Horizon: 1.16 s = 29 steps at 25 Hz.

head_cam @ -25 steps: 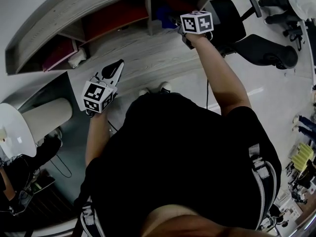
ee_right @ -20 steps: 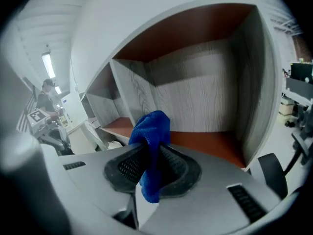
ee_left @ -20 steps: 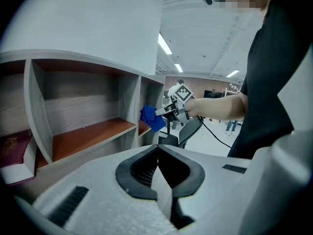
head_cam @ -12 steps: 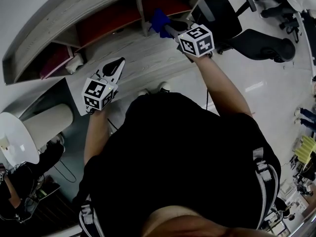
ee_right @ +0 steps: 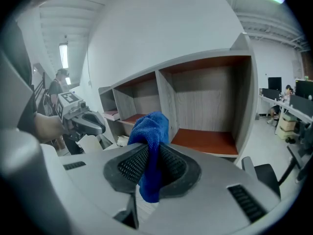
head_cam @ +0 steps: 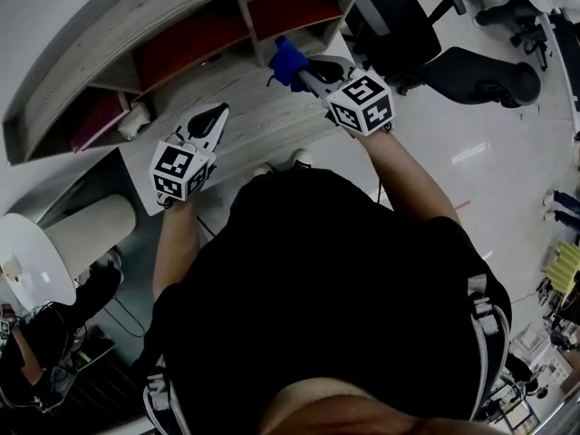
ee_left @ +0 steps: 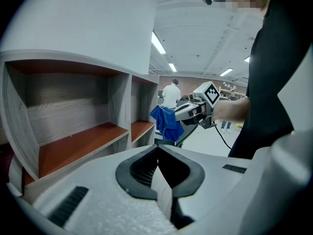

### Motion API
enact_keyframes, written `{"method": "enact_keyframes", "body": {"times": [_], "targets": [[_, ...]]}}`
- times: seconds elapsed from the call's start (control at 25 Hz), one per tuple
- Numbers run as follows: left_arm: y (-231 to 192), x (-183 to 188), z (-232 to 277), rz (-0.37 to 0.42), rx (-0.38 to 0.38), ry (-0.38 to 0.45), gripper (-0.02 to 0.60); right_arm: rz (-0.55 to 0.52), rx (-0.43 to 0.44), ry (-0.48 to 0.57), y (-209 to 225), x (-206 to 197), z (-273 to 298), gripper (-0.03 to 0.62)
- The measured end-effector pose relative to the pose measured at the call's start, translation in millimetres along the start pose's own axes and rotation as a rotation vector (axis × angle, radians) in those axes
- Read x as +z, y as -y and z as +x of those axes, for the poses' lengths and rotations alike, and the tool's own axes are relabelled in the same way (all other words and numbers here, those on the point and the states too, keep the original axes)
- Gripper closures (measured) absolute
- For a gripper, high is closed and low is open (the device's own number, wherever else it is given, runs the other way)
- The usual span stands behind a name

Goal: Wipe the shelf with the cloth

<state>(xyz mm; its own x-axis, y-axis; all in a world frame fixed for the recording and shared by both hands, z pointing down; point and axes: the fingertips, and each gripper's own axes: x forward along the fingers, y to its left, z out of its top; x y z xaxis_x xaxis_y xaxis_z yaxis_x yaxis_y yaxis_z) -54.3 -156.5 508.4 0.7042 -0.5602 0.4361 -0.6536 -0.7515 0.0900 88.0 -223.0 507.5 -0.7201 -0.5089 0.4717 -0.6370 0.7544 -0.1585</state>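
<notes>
The right gripper (ee_right: 150, 166) was clenched on the blue cloth (ee_right: 151, 131). In its own view the ribbed pads pinched the fabric at the middle, so that one bunched end stood up above the jaws and a tail hung down below them. In the head view this gripper sat at upper centre of the frame, with its marker cube just below and right of the cloth. In the left gripper view the cloth hung free in the air at centre frame, in front of the open compartments and not touching them.

The left gripper (head_cam: 214, 120) lay at left of centre in the head view, its jaws pressed together with nothing between them. Its own view showed the two dark pads meeting along a single seam. It was well apart from the right gripper and pointed toward the upper right.

Beyond both tools the shelf (head_cam: 136, 12) ran across the upper left of the head view. It was pale grey wood grain with red-brown compartment floors and upright dividers. A pale wood-grain surface (head_cam: 258, 107) stretched beneath the two grippers. A black office chair (head_cam: 453, 62) stood at upper right on the glossy floor.
</notes>
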Motion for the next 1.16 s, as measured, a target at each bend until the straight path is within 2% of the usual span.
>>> {"method": "enact_keyframes", "body": {"times": [0.48, 0.88, 1.16], "targets": [[24, 17, 7, 0.058, -0.024, 0.012, 0.565, 0.007, -0.038, 0.058, -8, -5, -47, 0.537], [31, 32, 13, 0.093, -0.040, 0.017, 0.565, -0.028, -0.041, 0.098, -17, 4, -59, 0.537], [36, 28, 6, 0.100, -0.047, 0.014, 0.565, -0.029, -0.054, 0.100, -19, 5, -66, 0.537]]}}
